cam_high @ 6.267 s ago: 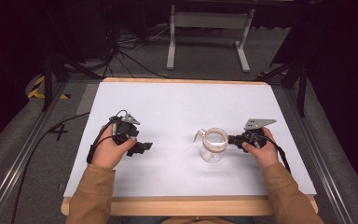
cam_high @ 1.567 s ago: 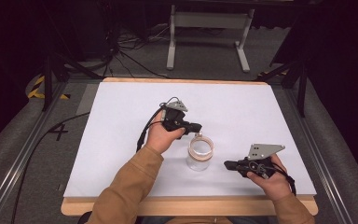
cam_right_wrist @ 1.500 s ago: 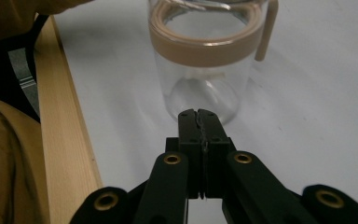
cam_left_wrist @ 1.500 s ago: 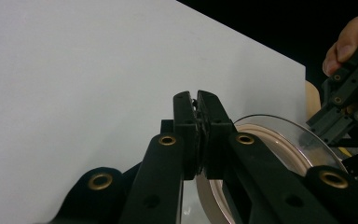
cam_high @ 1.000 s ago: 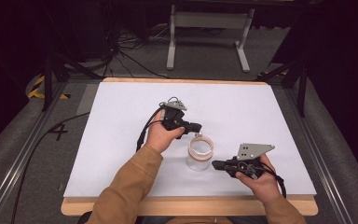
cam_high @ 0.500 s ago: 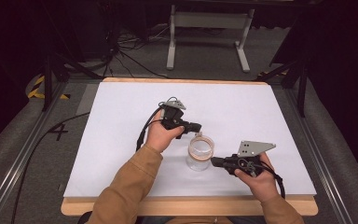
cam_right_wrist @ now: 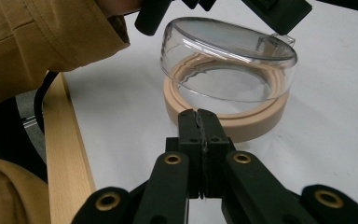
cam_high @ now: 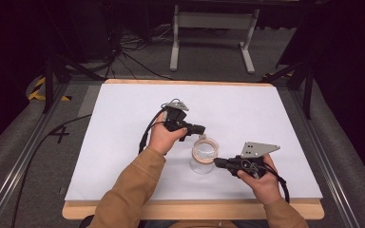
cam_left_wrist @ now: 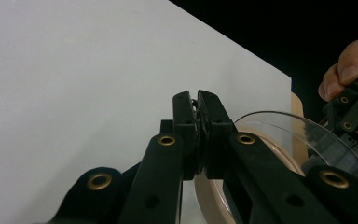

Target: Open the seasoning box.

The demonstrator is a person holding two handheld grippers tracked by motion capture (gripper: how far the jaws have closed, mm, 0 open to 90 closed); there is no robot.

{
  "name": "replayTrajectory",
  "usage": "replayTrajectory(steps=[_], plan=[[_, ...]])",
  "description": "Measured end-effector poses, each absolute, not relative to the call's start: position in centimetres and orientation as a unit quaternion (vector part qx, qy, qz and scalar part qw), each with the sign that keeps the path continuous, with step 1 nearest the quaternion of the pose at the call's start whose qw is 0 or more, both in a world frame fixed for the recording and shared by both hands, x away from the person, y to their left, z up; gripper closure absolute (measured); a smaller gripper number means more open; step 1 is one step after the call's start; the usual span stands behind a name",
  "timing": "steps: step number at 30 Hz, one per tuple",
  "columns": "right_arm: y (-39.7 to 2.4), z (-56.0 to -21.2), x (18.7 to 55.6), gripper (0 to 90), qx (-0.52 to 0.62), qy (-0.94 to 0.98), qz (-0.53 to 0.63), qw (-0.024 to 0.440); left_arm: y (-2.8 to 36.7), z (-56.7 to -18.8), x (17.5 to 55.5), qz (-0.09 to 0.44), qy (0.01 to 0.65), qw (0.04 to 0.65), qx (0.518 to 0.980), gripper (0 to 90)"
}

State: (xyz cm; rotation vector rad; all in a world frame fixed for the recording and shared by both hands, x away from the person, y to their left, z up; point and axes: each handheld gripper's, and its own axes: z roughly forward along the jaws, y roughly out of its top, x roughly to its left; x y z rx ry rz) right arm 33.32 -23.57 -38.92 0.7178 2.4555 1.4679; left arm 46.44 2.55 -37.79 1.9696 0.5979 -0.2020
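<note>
Two parts: a clear plastic lid (cam_right_wrist: pixel 228 56) tilted over a tan ring-shaped base (cam_right_wrist: pixel 242 121), lifted on one side and resting low on the other.
Lid and left fingers: the left gripper (cam_high: pixel 200 129) reaches the lid's far rim from the upper left; in the left gripper view the clear rim (cam_left_wrist: pixel 303 135) curves just right of its tips, touching or nearly so.
Left fingers: pressed together, no gap between the pads; whether they pinch the small tab on the lid's edge (cam_right_wrist: pixel 272 39) I cannot tell.
Base and right fingers: the tan ring lies straight ahead of the right gripper (cam_right_wrist: pixel 199 116), its near wall just beyond the tips, close but apart as far as can be seen.
Right fingers: closed flat on each other, nothing between them.
Both grippers: they stand on opposite sides of the lid and base, the left behind, the right in front and to the right (cam_high: pixel 218 162).
Surface: white table sheet (cam_high: pixel 123 123) under the ring; wooden table edge (cam_right_wrist: pixel 67 154) to the left of the right fingers.
Sleeve: mustard-coloured cuff (cam_right_wrist: pixel 42 42) beside the lid.
</note>
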Motion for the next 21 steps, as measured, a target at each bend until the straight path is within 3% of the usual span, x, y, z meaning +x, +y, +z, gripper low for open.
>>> replayTrajectory(steps=[9, 21], plan=[[-23.5, -38.9, 33.4, 89.9, 0.246, 0.824, 0.500, 0.105, 2.6, -37.8, 46.4, -0.089, 0.248, 0.512, 0.818, 86.5], [-23.4, -38.6, 33.5, 90.0, 0.238, 0.824, 0.504, 0.103, 4.1, -36.7, 45.7, -0.041, 0.256, 0.520, 0.814, 84.6]])
